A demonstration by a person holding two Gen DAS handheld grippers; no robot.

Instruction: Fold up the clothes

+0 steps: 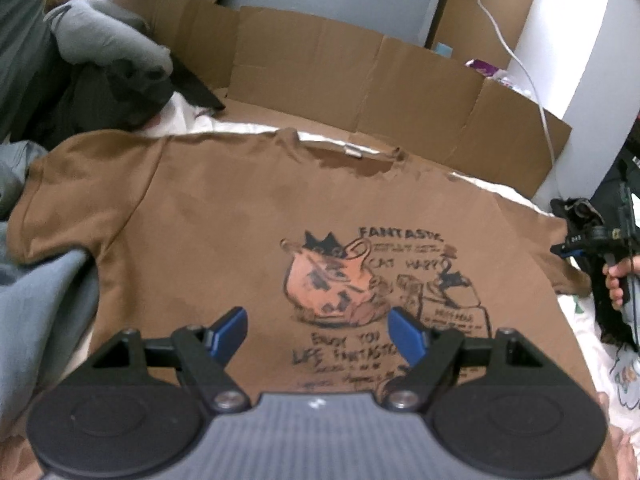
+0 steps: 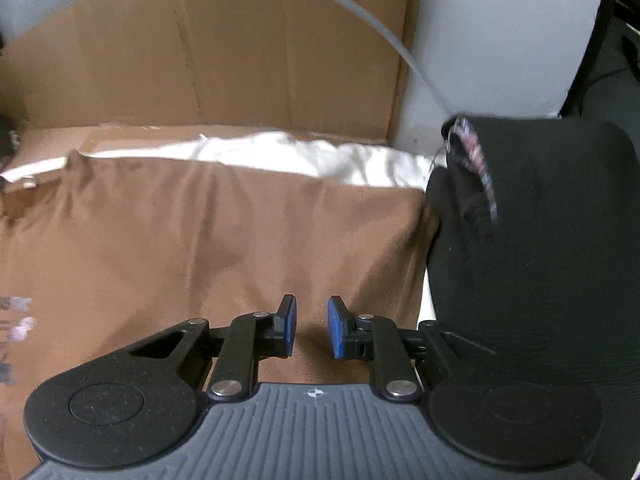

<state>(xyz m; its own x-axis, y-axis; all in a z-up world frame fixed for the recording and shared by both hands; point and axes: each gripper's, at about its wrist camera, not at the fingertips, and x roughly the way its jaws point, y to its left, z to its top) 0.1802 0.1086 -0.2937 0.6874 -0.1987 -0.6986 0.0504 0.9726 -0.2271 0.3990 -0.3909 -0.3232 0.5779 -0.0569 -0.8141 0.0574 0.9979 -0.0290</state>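
A brown T-shirt lies spread flat, print side up, with its collar at the far edge. A cat drawing and black lettering cover its middle. My left gripper hovers over the lower part of the print, jaws wide open and empty. My right gripper hangs over the shirt's right sleeve area. Its blue pads stand a narrow gap apart, with no cloth between them. At the right edge of the left wrist view, a person's hand grips the right tool's handle.
Flattened cardboard walls in the far side. A white sheet shows beyond the shirt. Grey garments and a dark pile lie to the left. A black garment lies just right of the sleeve. A white cable hangs at the back.
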